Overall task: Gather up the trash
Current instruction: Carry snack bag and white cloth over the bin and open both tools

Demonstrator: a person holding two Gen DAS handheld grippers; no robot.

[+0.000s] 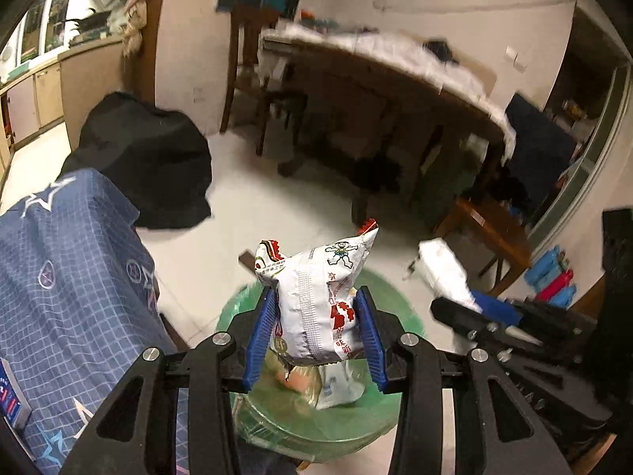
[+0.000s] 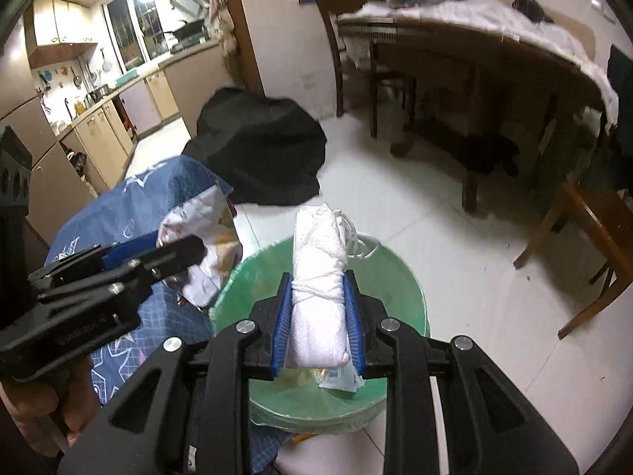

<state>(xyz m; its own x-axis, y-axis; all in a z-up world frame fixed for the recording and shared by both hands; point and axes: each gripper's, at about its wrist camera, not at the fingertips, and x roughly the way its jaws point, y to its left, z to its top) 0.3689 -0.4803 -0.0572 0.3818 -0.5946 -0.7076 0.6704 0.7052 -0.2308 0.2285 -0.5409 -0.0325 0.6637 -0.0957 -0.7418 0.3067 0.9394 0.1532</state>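
Your left fingers (image 1: pixel 272 318) clamp the snack packet (image 1: pixel 316 301), your right gripper (image 2: pixel 318 318) the white bundle (image 2: pixel 318 277); the green-lined bin (image 2: pixel 395 277) sits directly below both.

A pale tiled floor (image 2: pixel 455 245) spreads under a long wooden table (image 2: pixel 467 59) at two o'clock, draped in white cloth (image 2: pixel 494 16). A wooden chair (image 2: pixel 352 51) stands at twelve against the cream wall (image 2: pixel 277 31). Kitchen cabinets (image 2: pixel 103 126) and a lit window (image 2: pixel 134 19) sit at ten.
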